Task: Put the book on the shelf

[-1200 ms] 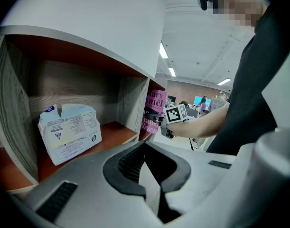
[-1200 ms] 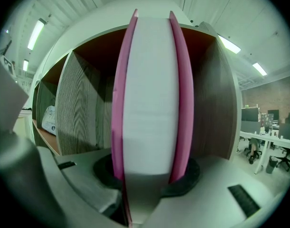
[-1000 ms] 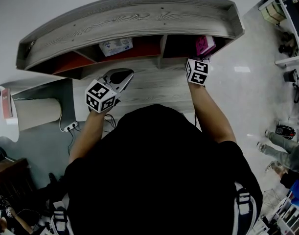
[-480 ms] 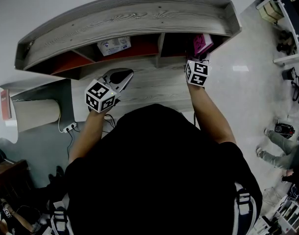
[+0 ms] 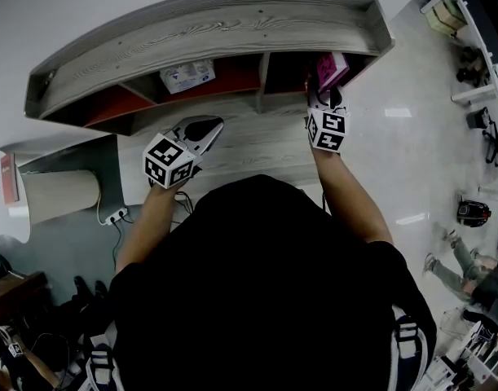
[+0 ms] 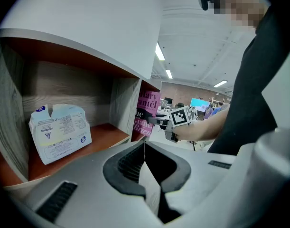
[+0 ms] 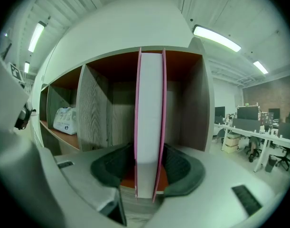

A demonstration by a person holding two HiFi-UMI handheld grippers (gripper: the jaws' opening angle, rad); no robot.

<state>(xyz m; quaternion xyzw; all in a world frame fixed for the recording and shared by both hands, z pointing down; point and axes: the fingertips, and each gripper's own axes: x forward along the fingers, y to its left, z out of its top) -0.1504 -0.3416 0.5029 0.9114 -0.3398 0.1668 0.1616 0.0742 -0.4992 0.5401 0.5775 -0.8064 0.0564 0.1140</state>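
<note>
The pink-covered book stands upright in the right-hand compartment of the grey wood shelf. In the right gripper view its white page edge faces me. My right gripper is at the compartment's mouth. Its jaws have just been opening and now stand open, with the book's near edge between the pads and not pressed. My left gripper hangs over the lower shelf board, shut and empty, its tips meeting. The left gripper view shows the book and the right gripper from the side.
A white printed packet lies in the middle compartment on a red-brown floor. A pale roll and a power strip are below the shelf at left. Office desks stand off to the right.
My right gripper has let go of the book and drawn back a little from it; the book stays in the compartment. The left gripper has not moved.
</note>
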